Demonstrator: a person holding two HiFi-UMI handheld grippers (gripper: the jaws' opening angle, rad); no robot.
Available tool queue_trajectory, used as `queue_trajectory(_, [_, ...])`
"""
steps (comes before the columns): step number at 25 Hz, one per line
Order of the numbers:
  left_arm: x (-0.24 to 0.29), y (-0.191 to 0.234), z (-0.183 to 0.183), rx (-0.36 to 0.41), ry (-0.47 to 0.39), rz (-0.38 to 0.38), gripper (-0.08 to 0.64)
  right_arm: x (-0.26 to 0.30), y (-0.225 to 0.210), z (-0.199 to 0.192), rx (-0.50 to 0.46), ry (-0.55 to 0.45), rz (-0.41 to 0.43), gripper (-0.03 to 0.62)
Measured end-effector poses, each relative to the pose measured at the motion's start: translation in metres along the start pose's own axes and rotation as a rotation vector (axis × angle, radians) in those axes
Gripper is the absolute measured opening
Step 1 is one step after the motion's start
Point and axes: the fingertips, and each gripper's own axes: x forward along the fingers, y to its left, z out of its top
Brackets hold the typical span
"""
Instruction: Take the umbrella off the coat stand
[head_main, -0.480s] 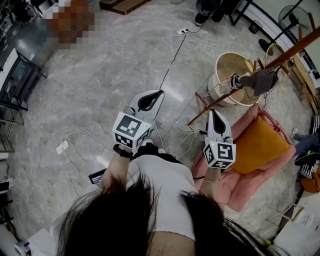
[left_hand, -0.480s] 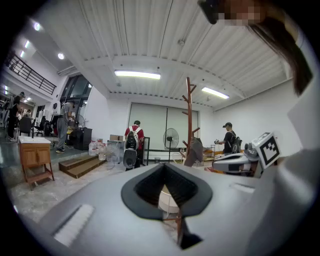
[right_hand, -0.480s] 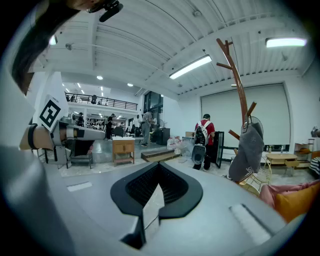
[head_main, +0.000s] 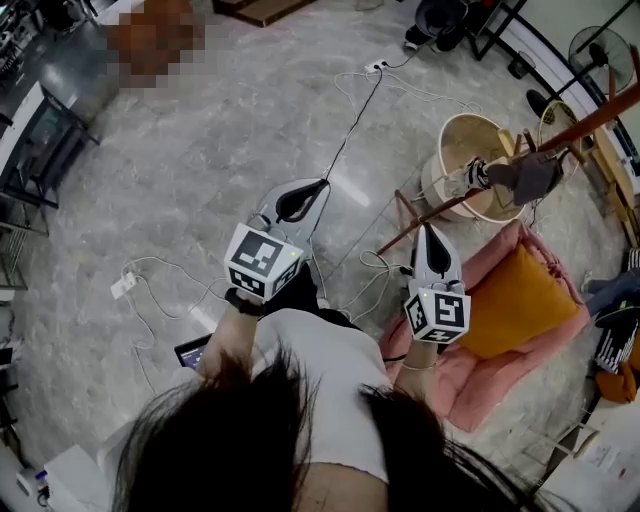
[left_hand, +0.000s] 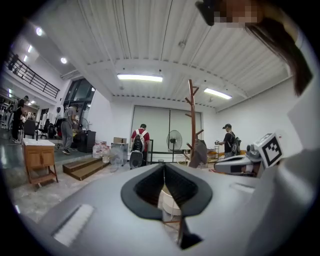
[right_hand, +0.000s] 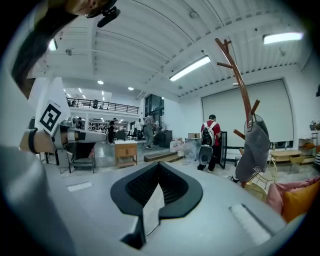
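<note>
Wood, reddish-brown: the coat stand (head_main: 590, 105) is at the far right of the head view. From one of its pegs hangs a grey, folded item, judged to be the umbrella (head_main: 530, 175) (soft and bag-like; no ribs or handle can be made out).

Progress: none of the task shows as done. The umbrella hangs on the stand and nothing touches it. What is left, by judgement, is all of it: close the gap, open a gripper, take hold, and lift the umbrella clear of its peg.

Grippers: both are held out level in front of the person, side by side and apart.
- The left gripper (head_main: 323, 184) is clenched, tips together, with nothing between them.
- The right gripper (head_main: 429, 226) is likewise clenched and empty; its own view shows the jaws meeting at the tip.

Position:
- The umbrella lies farther off and to the right of the right gripper, well apart from it. A cream basket (head_main: 463, 140) stands near the stand's foot, on the left of the umbrella.
- In the right gripper view the umbrella sits right of the line of the jaws, so the gripper is not aimed at it.
- The left gripper is the farther of the two from the umbrella.
- A pink cushion (head_main: 480, 370) lies on the floor near the stand, below the right gripper in the head view.
</note>
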Motion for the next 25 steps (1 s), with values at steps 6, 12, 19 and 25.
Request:
queue_trajectory(6, [0.011,0.027,0.008,-0.018,-0.028,-0.023,0.061,0.030,0.008,0.003,0.005,0.000,0.008,0.003])
queue_trajectory(12, [0.050,0.084,0.012,-0.019,-0.038,-0.044,0.064,0.092,0.008,0.006,0.007,0.008,-0.020,0.003])
queue_trajectory(19, [0.119,0.181,0.025,-0.022,-0.037,-0.074,0.102,0.201,0.012,0.021,0.000,0.027,-0.035,0.003])
queue_trajectory(25, [0.164,0.250,0.025,-0.036,-0.015,-0.096,0.167,0.280,0.013,0.033,0.001,0.030,-0.047,0.003])
